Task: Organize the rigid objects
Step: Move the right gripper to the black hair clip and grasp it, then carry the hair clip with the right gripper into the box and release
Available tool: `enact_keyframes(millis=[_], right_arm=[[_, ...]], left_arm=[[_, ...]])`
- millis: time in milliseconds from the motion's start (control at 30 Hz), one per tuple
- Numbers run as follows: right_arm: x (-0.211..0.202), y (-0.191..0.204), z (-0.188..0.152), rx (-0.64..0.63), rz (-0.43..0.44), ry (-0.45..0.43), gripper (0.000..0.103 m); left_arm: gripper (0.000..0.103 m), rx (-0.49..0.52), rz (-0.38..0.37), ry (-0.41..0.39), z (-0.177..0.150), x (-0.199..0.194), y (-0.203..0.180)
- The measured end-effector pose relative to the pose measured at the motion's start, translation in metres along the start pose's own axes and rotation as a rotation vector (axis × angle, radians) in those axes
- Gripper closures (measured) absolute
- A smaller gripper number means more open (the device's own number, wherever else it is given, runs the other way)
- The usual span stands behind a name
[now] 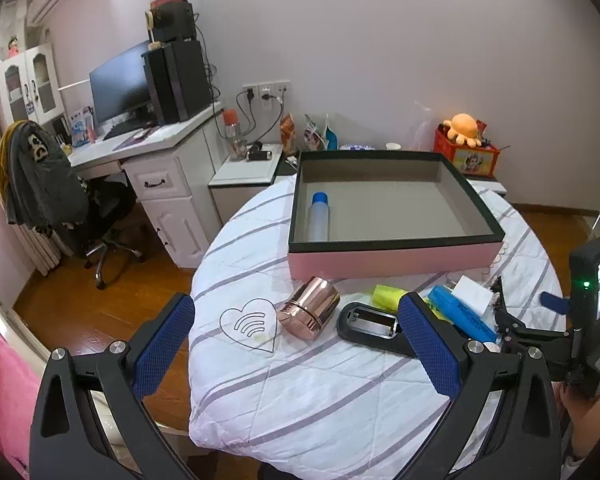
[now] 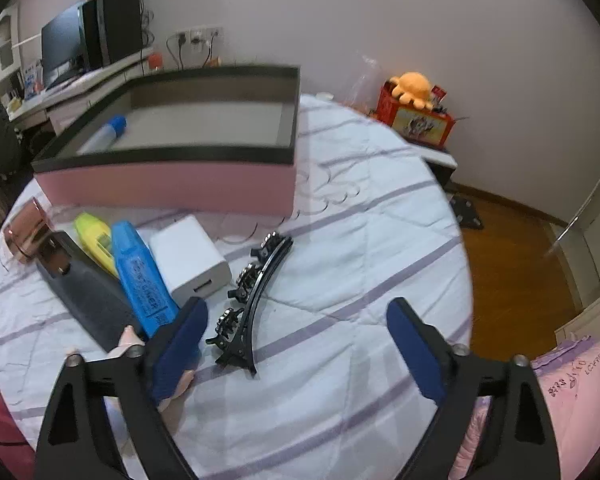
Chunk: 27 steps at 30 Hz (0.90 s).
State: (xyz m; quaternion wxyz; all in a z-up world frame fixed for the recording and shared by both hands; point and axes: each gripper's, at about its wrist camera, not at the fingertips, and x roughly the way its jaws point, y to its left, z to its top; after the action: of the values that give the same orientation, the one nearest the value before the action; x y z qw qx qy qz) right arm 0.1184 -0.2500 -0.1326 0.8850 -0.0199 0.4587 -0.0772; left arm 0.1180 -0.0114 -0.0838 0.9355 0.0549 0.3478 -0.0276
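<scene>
Pink-sided shallow cardboard box (image 1: 392, 260) with dark rim sits at the far side of the round quilt-covered worktop (image 1: 300, 392). Only one item is in it: a clear plastic bottle with blue cap (image 1: 319, 216), lying along the left wall.

Left out, in a row just in front of the box: rose-gold metal cylinder (image 1: 310, 307), black remote with open battery bay (image 1: 370, 322), yellow highlighter (image 2: 94, 240), blue highlighter (image 2: 142, 276), white charger block (image 2: 190, 258), black curved hair clip (image 2: 252, 300).

Judgement: early, roughly one of seven done.

Left tongs (image 1: 296, 344) spread, empty, hovering short of the cylinder. Right tongs (image 2: 296, 344) spread, empty, hair clip nearest.

Obstacles: highlighters and charger touching, tight pick. Box front wall must be cleared.
</scene>
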Motion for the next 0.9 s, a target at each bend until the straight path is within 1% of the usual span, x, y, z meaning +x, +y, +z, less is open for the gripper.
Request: enact_keyframes(millis=[33, 67, 100, 167, 233, 300, 400, 467, 533, 767, 900], right_arm=[[0.003, 0.0, 0.001, 0.0, 0.018, 0.011, 0.026], [0.007, 0.001, 0.0, 0.003, 0.033, 0.015, 0.029], [0.01, 0.001, 0.001, 0.002, 0.04, 0.024, 0.029], [0.015, 0.001, 0.003, 0.003, 0.063, 0.029, 0.037], [0.02, 0.001, 0.005, 0.003, 0.081, 0.039, 0.04], [0.023, 0.0, 0.006, -0.002, 0.09, 0.046, 0.045], [0.025, -0.002, 0.006, -0.007, 0.113, 0.053, 0.058], [0.024, -0.002, 0.007, -0.015, 0.131, 0.055, 0.074], [0.023, -0.003, 0.007, -0.025, 0.152, 0.06, 0.084], [0.016, -0.008, 0.006, -0.021, 0.157, 0.045, 0.084], [0.001, -0.011, 0.007, -0.017, 0.16, 0.013, 0.084]], left_arm=[[0.0, 0.001, 0.001, 0.005, 0.0, 0.003, 0.0], [0.0, 0.003, 0.002, 0.01, 0.0, 0.006, -0.001], [0.0, 0.005, 0.002, 0.015, 0.0, 0.008, -0.001], [0.0, 0.011, 0.0, 0.025, 0.0, 0.013, -0.002], [0.0, 0.013, -0.002, 0.032, 0.0, 0.017, -0.003], [0.0, 0.013, -0.004, 0.041, 0.0, 0.021, -0.003], [0.0, 0.017, -0.008, 0.051, 0.001, 0.027, -0.004], [0.0, 0.021, -0.018, 0.058, 0.0, 0.03, -0.006], [0.0, 0.026, -0.024, 0.062, 0.0, 0.032, -0.007], [0.0, 0.029, -0.04, 0.064, 0.0, 0.032, -0.01], [0.0, 0.022, -0.055, 0.054, 0.001, 0.031, -0.009]])
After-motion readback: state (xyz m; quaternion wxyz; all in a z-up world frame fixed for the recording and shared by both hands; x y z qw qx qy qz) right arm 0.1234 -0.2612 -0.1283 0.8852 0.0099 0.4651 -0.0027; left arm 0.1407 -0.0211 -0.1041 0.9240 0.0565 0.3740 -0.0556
